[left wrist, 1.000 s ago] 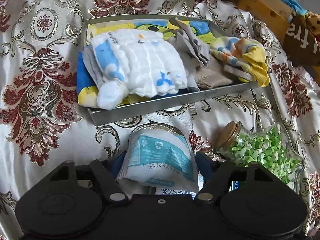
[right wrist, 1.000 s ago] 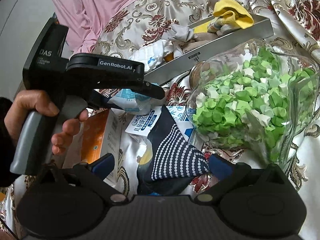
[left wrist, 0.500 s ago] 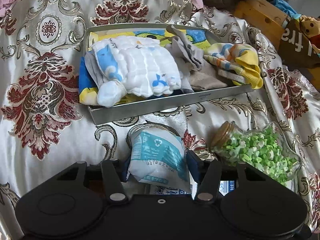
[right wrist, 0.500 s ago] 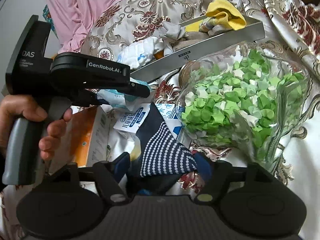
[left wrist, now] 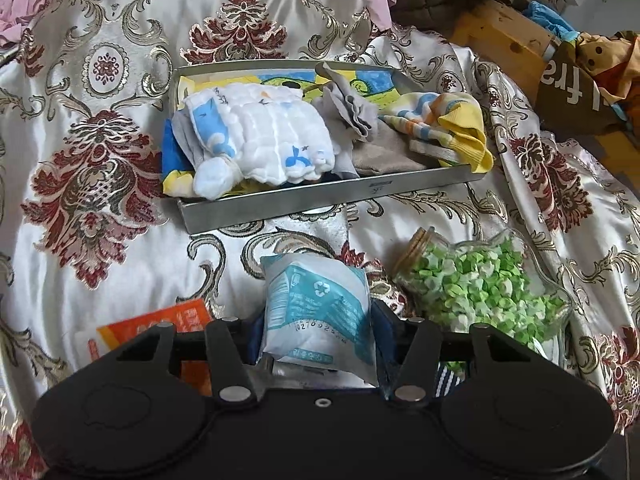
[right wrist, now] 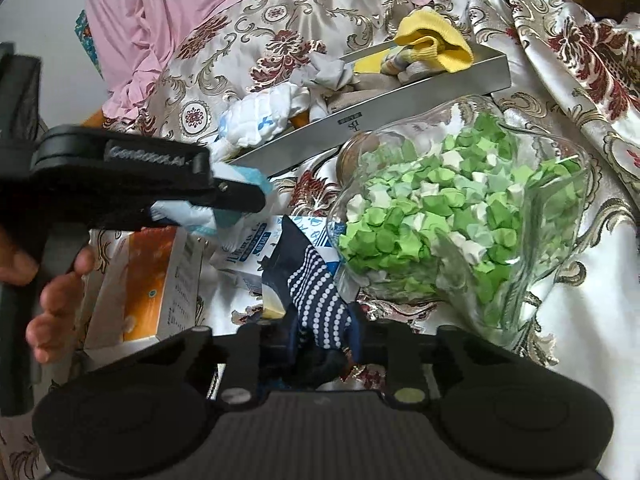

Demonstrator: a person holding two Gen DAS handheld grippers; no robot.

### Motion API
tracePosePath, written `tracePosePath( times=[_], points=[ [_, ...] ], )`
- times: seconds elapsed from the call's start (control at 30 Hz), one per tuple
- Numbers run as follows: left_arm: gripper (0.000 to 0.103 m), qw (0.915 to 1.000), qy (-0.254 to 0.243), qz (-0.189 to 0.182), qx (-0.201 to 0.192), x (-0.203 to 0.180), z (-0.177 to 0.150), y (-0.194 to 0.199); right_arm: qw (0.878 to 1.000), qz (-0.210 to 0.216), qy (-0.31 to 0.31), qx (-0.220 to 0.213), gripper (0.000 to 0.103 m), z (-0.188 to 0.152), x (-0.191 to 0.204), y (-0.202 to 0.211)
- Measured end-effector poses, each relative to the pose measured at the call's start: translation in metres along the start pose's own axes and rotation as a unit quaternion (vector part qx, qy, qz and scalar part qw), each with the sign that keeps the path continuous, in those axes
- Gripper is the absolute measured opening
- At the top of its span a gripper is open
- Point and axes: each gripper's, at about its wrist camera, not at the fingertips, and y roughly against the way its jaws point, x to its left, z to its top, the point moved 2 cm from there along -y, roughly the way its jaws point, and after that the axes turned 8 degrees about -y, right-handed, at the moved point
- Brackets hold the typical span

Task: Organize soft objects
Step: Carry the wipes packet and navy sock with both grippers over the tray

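My left gripper (left wrist: 316,320) is shut on a white and teal soft packet (left wrist: 320,300) and holds it above the bedspread, short of the steel tray (left wrist: 320,200). In the tray lie a white and blue muslin cloth (left wrist: 260,140), a grey cloth (left wrist: 352,112) and a yellow striped sock (left wrist: 452,124). The right gripper (right wrist: 310,328) is closing its jaws on a navy sock with white dots (right wrist: 316,296), and its pads pinch the fabric. From the right wrist view the left gripper (right wrist: 240,200) shows at the left with its packet (right wrist: 200,216).
A glass jar of green paper stars (right wrist: 460,208) lies on its side right of the sock, close to the tray's front wall. An orange box (right wrist: 148,280) and a blue and white packet (right wrist: 248,248) lie underneath. A hand (right wrist: 56,292) grips the left handle. Wooden furniture (left wrist: 504,36) stands far right.
The right jaws have drawn in from wide open onto the dotted sock. The left gripper has tightened on the packet and pulled back and up, showing the orange box.
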Motion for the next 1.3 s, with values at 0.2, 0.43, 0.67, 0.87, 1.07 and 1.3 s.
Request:
tracePosePath(
  times=[0.2, 0.43, 0.67, 0.87, 1.07, 1.3],
  points=[
    [0.054, 0.9998, 0.010, 0.006, -0.014, -0.007, -0.006, 0.024, 1.000, 0.011, 0.000, -0.005, 0.017, 0.002, 0.000, 0.007],
    [0.054, 0.9991, 0.005, 0.012, -0.041, -0.030, -0.013, 0.064, 0.999, 0.031, 0.008, -0.040, 0.016, 0.007, 0.000, 0.027],
    [0.054, 0.9979, 0.007, 0.013, -0.063, -0.049, -0.019, 0.090, 0.992, 0.035, 0.054, -0.109, 0.016, 0.012, 0.008, 0.055],
    [0.054, 0.9968, 0.009, 0.006, -0.080, -0.060, -0.020, 0.098, 0.983, 0.039, 0.089, -0.154, 0.016, 0.015, 0.012, 0.075],
    [0.055, 0.9952, 0.013, 0.007, -0.097, -0.056, -0.012, 0.095, 0.978, 0.035, 0.091, -0.185, 0.016, 0.024, 0.006, 0.084],
    [0.055, 0.9930, 0.025, 0.018, -0.114, -0.028, 0.012, 0.079, 0.976, 0.034, 0.103, -0.191, 0.016, 0.039, 0.005, 0.082]
  ],
)
